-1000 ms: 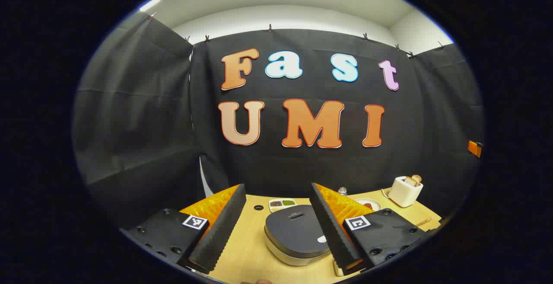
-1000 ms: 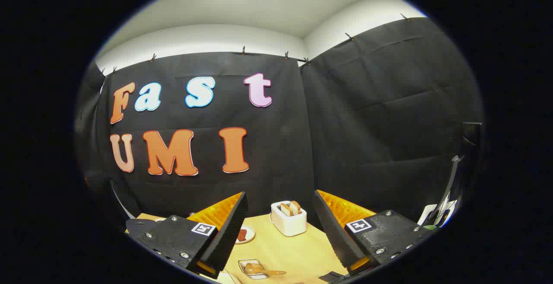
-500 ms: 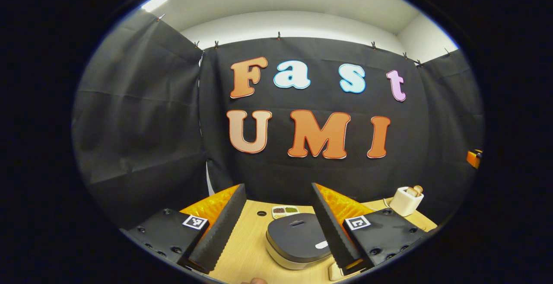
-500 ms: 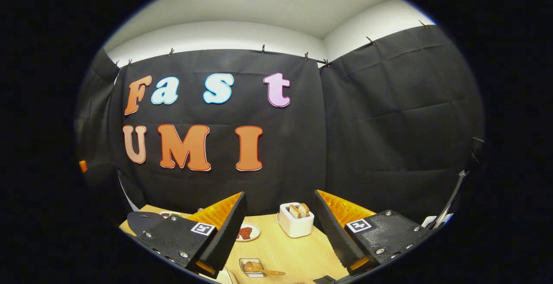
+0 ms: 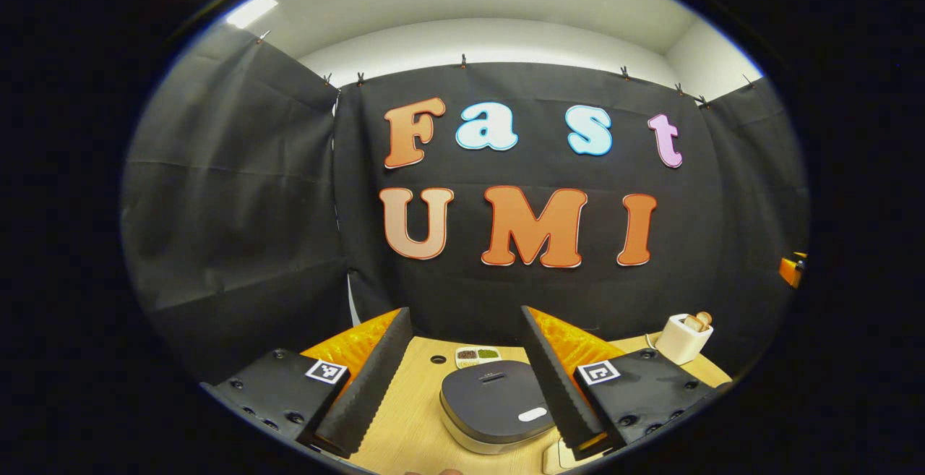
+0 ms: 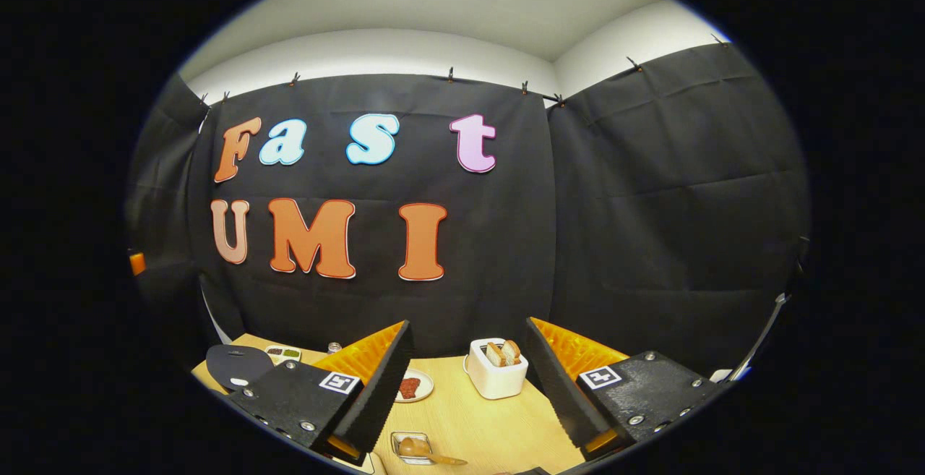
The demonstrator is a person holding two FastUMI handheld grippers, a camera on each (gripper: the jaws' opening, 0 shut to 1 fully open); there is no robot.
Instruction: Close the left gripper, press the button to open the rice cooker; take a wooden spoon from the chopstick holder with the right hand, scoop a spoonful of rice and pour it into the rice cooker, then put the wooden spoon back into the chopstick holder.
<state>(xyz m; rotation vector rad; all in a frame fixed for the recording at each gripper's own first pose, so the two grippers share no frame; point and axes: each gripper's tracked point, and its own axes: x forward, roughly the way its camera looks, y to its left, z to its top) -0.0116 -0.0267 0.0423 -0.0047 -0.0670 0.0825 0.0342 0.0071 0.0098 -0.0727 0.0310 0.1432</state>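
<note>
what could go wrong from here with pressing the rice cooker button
1. The left gripper is open above the closed rice cooker; if it is not shut first, the fingers may straddle the pale button rather than press it.
2. That button lies close beside the gripper's right finger, off centre, so a straight push down may miss it.

You have a rice cooker (image 5: 495, 404) with dark grey lid over a cream base, a pale wood-grain bench (image 5: 412, 424), a white toaster (image 6: 495, 377), and a white plate (image 6: 415, 387) carrying something red.
</note>
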